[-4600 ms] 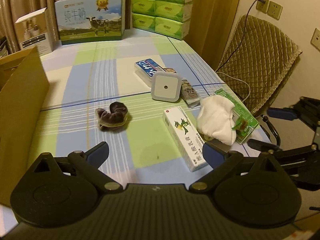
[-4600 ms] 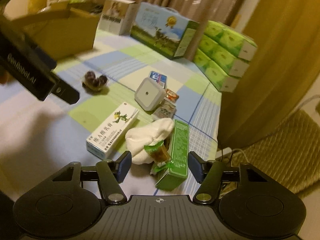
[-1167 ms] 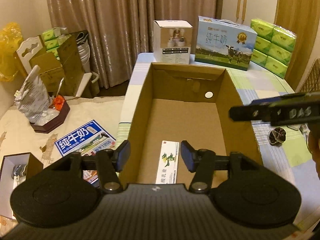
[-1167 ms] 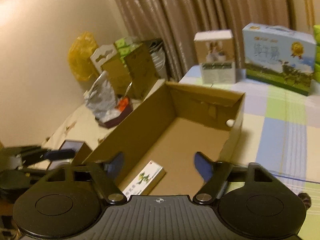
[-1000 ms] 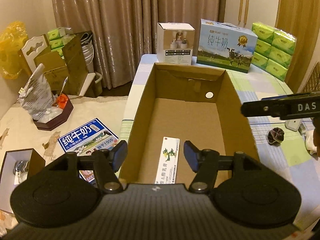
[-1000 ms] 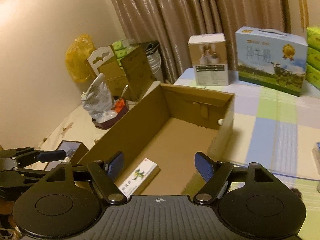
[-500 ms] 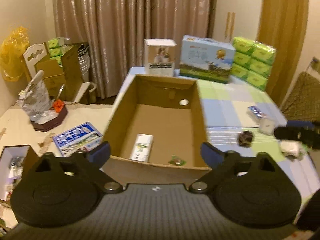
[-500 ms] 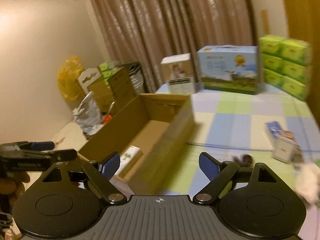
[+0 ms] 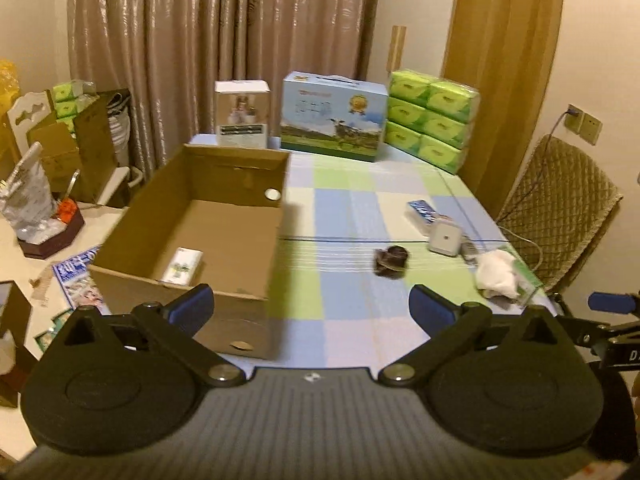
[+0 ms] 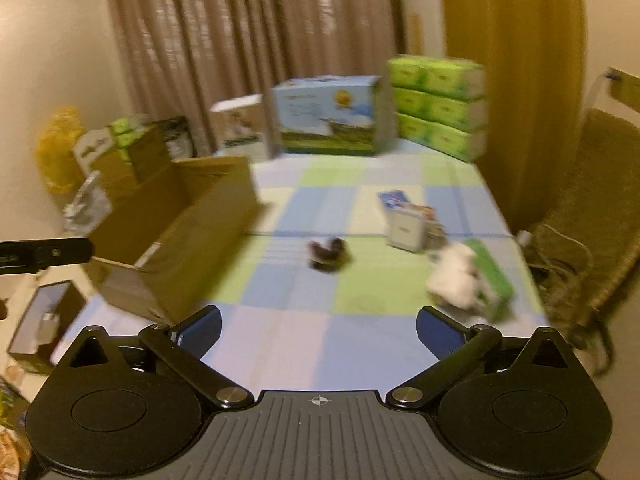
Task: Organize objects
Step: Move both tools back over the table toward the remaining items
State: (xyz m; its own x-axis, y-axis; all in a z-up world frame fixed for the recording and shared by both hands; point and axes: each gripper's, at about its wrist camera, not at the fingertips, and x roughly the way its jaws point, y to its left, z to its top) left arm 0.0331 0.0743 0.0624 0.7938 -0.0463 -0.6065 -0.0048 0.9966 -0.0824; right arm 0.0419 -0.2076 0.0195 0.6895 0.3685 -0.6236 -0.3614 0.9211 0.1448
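Both pairs of tongs are held spread wide with nothing between the pads: the left tongs [image 9: 311, 307] above the near edge of the checked surface [image 9: 352, 208], the right tongs [image 10: 318, 327] likewise. The cardboard box [image 9: 240, 280] is taken as landmark. Only in the left wrist view is its inside seen, where a white medicine carton [image 9: 183, 265] lies flat on the box floor near the front wall; in the right wrist view [image 10: 176, 224] that interior is hidden by the box's side wall. To the right of the box a dark scrunchie [image 9: 391, 261] is seen on the surface, and farther right a white square night light [image 9: 444, 238], a blue-and-white packet [image 9: 422, 209] and a white cloth [image 9: 496, 274] lying against a green box [image 10: 490, 276]. The right wrist view is blurred, so small items beside the night light cannot be made out. The right tongs are cut off at the left view's right edge [image 9: 610, 303]
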